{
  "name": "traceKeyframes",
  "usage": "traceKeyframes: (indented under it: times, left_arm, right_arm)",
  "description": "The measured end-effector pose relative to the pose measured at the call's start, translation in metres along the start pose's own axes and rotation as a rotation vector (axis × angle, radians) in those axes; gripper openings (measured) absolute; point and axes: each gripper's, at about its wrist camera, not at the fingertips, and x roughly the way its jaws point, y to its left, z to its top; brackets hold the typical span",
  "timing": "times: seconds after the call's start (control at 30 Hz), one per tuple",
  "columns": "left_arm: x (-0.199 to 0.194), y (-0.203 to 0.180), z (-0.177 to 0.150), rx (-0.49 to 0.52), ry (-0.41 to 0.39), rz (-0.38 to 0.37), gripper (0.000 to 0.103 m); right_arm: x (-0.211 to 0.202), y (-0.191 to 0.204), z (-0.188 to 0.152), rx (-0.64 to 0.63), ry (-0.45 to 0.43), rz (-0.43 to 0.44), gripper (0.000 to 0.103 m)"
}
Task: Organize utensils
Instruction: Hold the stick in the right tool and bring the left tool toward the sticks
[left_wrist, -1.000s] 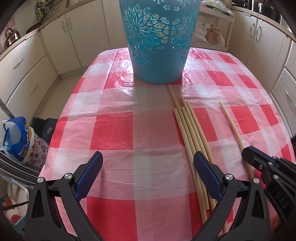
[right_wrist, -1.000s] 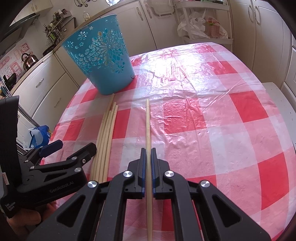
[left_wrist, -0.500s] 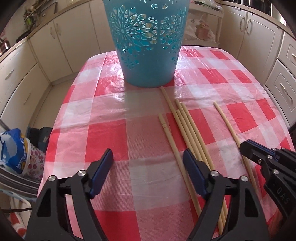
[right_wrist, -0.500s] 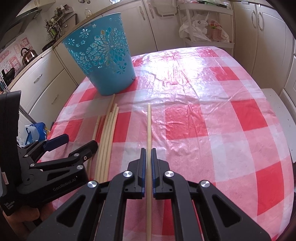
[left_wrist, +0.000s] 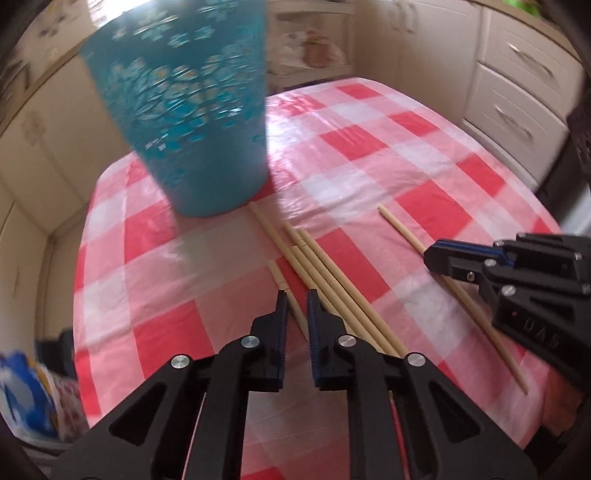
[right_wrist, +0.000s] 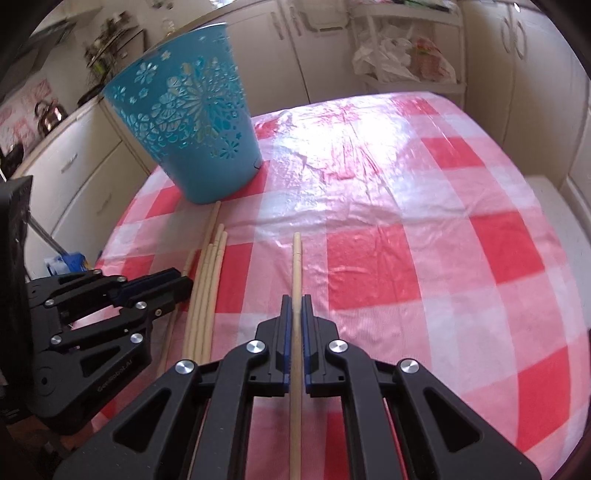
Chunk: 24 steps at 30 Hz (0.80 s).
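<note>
Several long wooden chopsticks (left_wrist: 325, 284) lie bunched on the red-and-white checked tablecloth (left_wrist: 369, 155); the bunch also shows in the right wrist view (right_wrist: 207, 288). My left gripper (left_wrist: 296, 301) has its jaws closed around the leftmost stick (left_wrist: 284, 288), which lies apart from the bunch. My right gripper (right_wrist: 294, 306) is shut on a single chopstick (right_wrist: 296, 258) that points forward along the table. A blue cut-out basket (left_wrist: 184, 110) stands upright at the far end and also shows in the right wrist view (right_wrist: 188, 125).
Cream kitchen cabinets (right_wrist: 517, 74) surround the table. A wire shelf with plastic bags (right_wrist: 402, 59) stands behind it. A kettle (right_wrist: 48, 114) sits on the left counter. A blue bag (left_wrist: 26, 398) lies on the floor at the table's left.
My left gripper has swung right over the leftmost stick and closed its jaws around it. My right gripper still holds its stick, slightly raised.
</note>
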Motion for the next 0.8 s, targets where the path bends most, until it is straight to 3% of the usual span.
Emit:
traceKeyframes:
  times: [0.1, 0.23, 0.5, 0.8]
  left_arm:
    - [-0.002, 0.005, -0.002, 0.066, 0.014, -0.101, 0.008]
    - [-0.006, 0.015, -0.008, 0.046, 0.038, -0.117, 0.008]
    - [-0.008, 0.014, -0.013, -0.066, 0.025, -0.056, 0.011]
    - [-0.01, 0.0, -0.015, -0.153, 0.018, 0.107, 0.013]
  right_arm:
    - [-0.004, 0.003, -0.003, -0.006, 0.01, 0.011, 0.006]
    - [-0.002, 0.013, 0.002, -0.081, 0.015, -0.018, 0.006]
    - [0.008, 0.024, 0.005, -0.179, 0.04, -0.079, 0.006]
    - [0.006, 0.02, 0.005, -0.142, 0.044, -0.062, 0.006]
